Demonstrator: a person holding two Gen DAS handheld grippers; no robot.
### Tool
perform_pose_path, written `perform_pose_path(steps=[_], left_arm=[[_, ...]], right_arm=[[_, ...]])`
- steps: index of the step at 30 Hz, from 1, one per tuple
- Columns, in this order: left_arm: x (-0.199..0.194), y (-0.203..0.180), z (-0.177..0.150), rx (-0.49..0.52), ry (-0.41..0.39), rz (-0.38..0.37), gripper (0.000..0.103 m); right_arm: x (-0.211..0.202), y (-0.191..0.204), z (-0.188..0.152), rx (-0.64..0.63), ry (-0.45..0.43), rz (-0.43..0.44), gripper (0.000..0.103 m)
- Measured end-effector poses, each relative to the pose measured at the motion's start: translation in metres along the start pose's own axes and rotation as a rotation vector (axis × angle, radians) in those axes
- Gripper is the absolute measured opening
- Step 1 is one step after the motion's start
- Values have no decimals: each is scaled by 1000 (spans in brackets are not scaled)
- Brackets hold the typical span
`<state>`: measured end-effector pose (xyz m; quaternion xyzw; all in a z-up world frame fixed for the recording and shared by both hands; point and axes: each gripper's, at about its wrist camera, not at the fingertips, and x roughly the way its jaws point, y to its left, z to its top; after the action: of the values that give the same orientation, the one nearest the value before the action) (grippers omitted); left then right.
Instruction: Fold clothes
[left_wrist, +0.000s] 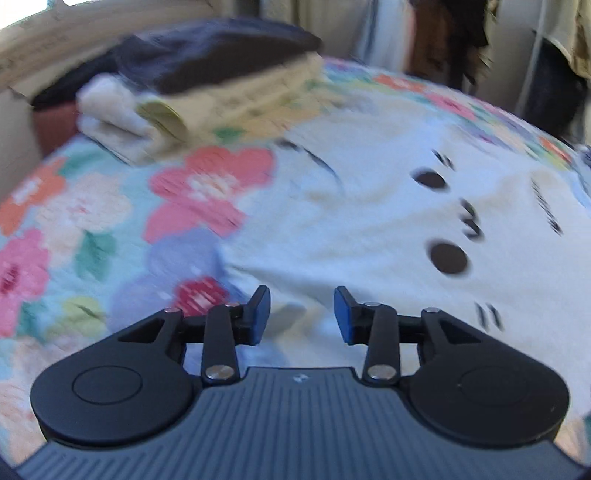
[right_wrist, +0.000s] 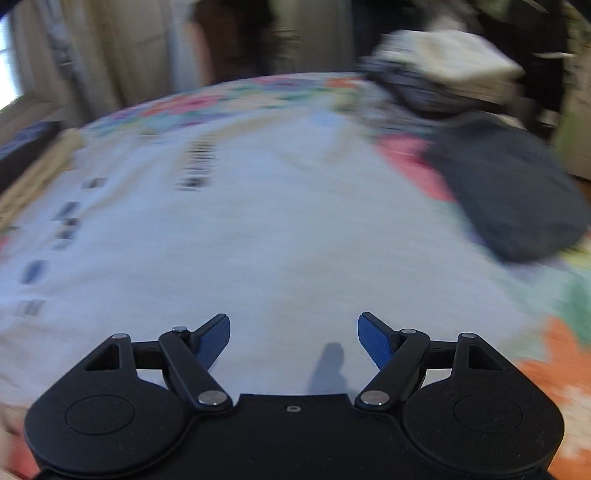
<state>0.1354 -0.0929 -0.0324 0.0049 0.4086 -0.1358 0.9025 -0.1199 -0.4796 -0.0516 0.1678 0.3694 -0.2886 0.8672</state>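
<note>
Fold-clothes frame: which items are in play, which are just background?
In play:
- white cat-face shirt, spread flat
- left tool, open, empty
- right tool, open, empty

Background:
- folded stack
- dark garment
- floral bedspread

Open left tool (left_wrist: 301, 314), white shirt (left_wrist: 369, 229), floral blanket (left_wrist: 92, 221)
</note>
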Motion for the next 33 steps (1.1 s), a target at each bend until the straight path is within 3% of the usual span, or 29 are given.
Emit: perform_pose_path(steps=[2,5,7,10,13,14,16,17,20,22,24,26,27,29,31,33], left_arm=[[7,0,1,-36,63,-52,39],[12,0,0,-77,110,-130,39],[15,-8,-3,-64,123,-144,41],[24,-16,-13,-46,158,-105,41],[30,-17,-23,-45,176,-89,42],[29,-16,-23,-47,173,-91,42],[28,-12,-23,-73,170,-95,42],[28,-10,-24,-87,168,-97,42],[26,-7,-25,-91,167,-91,42],[25,-5,-27,-87,171,-84,42],[27,-4,-26,-85,175,-84,42],[28,-3,-25,-82,177,-85,42],[28,-3,-25,-76,176,-85,42],[29,-3,-26,-63,172,-87,42],[30,-3,-27,-59,171,-87,42],[30,-3,-26,-61,174,-84,42]], right_arm=[[-1,-35,-8,96,12,-81,81],[-6,-87,-22,351,2,-177,81],[-7,-109,-28,465,-13,-180,81],[1,-119,-28,492,-51,-117,84],[19,-116,-21,421,-87,-72,83],[23,-111,-16,373,-84,-70,73],[30,-102,-7,279,-79,-60,16],[26,-98,-2,238,-88,-38,6],[-25,-82,4,110,-246,-88,4],[-45,-80,-5,88,-282,-105,4],[-24,-85,-15,72,-191,-129,4],[-5,-100,-22,182,-125,-98,4],[-5,-105,-23,228,-133,-88,4],[-10,-103,-21,202,-173,-106,5],[0,-99,-19,145,-136,-134,5],[5,-105,-21,168,-96,-124,6]])
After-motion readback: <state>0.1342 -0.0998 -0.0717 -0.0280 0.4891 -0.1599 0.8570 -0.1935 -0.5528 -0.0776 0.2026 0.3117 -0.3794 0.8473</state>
